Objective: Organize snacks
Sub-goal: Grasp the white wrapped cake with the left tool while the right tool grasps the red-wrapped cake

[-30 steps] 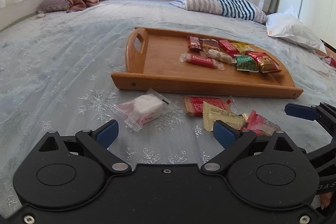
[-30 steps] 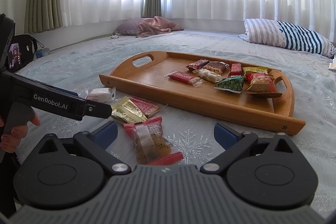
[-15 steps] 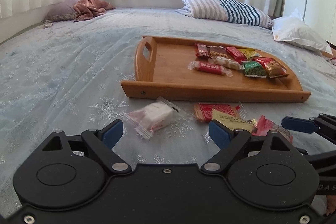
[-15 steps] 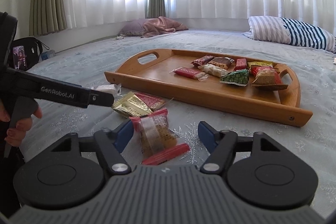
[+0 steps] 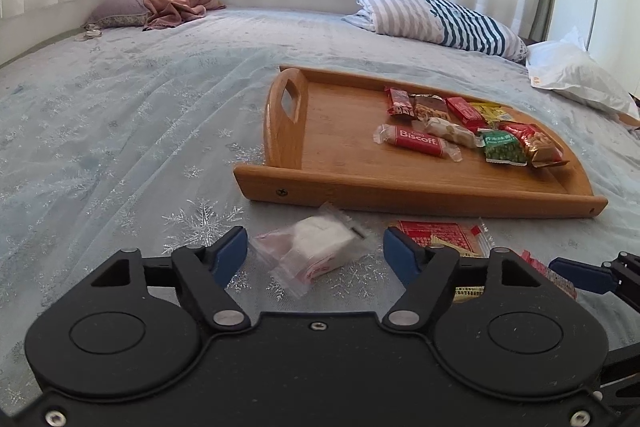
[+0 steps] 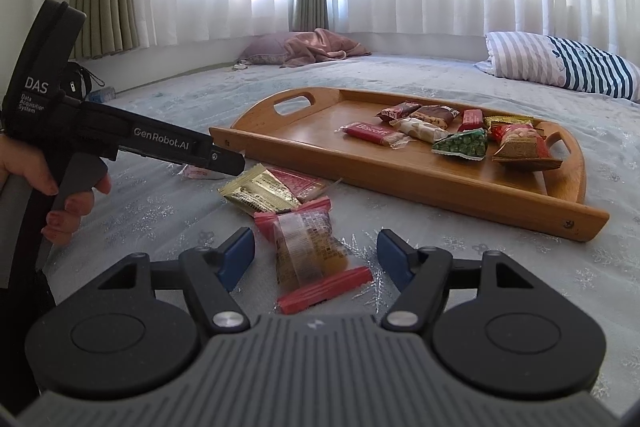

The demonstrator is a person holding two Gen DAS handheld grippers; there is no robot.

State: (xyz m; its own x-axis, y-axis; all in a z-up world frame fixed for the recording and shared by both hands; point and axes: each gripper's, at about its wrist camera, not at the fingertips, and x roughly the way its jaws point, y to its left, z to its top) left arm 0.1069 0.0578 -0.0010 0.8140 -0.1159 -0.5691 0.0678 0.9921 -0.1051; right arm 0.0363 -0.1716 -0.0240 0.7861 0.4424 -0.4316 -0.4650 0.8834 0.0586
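Observation:
A wooden tray [image 5: 344, 131] [image 6: 320, 147] on the bed holds several wrapped snacks, among them a red Biscoff bar [image 5: 418, 140]. Loose snacks lie in front of it. My left gripper [image 5: 316, 257] is open, with its fingers on either side of a clear packet with a white sweet [image 5: 316, 251]. My right gripper [image 6: 316, 257] is open, with its fingers on either side of a red-ended clear snack packet [image 6: 310, 251]. A gold packet [image 6: 260, 191] and a flat red packet [image 6: 300, 183] [image 5: 438, 235] lie between the two.
The bed has a pale blue snowflake cover [image 5: 120, 131]. A striped pillow [image 5: 436, 19], a white bag [image 5: 576, 75] and a pink blanket on a pillow [image 5: 160, 5] lie at the far side. A hand holds the left gripper's body [image 6: 120, 139].
Both grippers moved forward and lower toward the loose snacks. Their fingers narrowed somewhat and now flank the white-sweet packet and the red-ended packet.

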